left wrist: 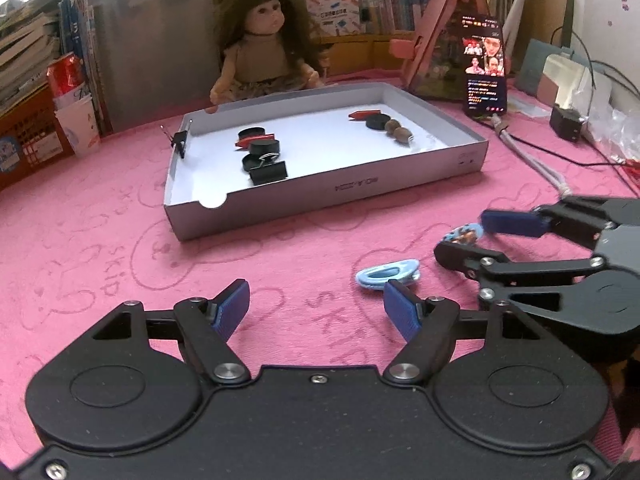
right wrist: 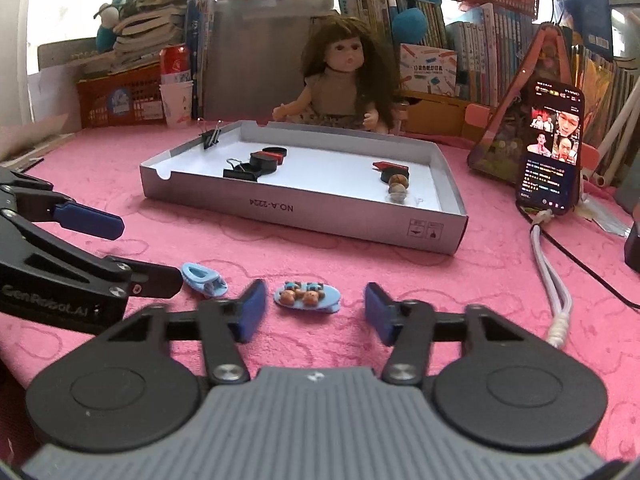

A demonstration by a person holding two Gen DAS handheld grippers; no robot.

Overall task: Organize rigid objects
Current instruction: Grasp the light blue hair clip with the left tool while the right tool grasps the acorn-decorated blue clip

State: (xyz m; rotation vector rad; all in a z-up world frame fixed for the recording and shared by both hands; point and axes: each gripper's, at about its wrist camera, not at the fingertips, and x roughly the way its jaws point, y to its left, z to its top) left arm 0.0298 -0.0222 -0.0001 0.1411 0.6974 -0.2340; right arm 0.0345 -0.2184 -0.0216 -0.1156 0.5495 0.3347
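**Inspector:** While the right gripper (right wrist: 314,312) sits low over the pink cloth (right wrist: 400,280), note that its blue pads stand apart on either side of the bear hair clip (right wrist: 307,297), with a gap showing on each side. No contact yet, as far as the right wrist view shows.

**Assessor:** And the left gripper (left wrist: 316,312)?

**Inspector:** Fingers apart, nothing between them. It rests just short of the plain blue hair clip (left wrist: 387,274), which lies on the cloth beside the bear one.

**Assessor:** Recommendation for the step in hand?

**Inspector:** My judgement: keep the right gripper centred on the bear clip and close squarely across its length, low to the cloth, so the pads catch the body rather than the raised figures. A skewed pinch could flick it aside.

**Assessor:** Condition of the item?

**Inspector:** Small, flat, light blue, oval in outline, with little brown bear figures on top. It looks hard and light. It lies well short of the grey tray (right wrist: 360,224), where binder clips (right wrist: 242,172), black discs and nuts (right wrist: 399,186) already sit.
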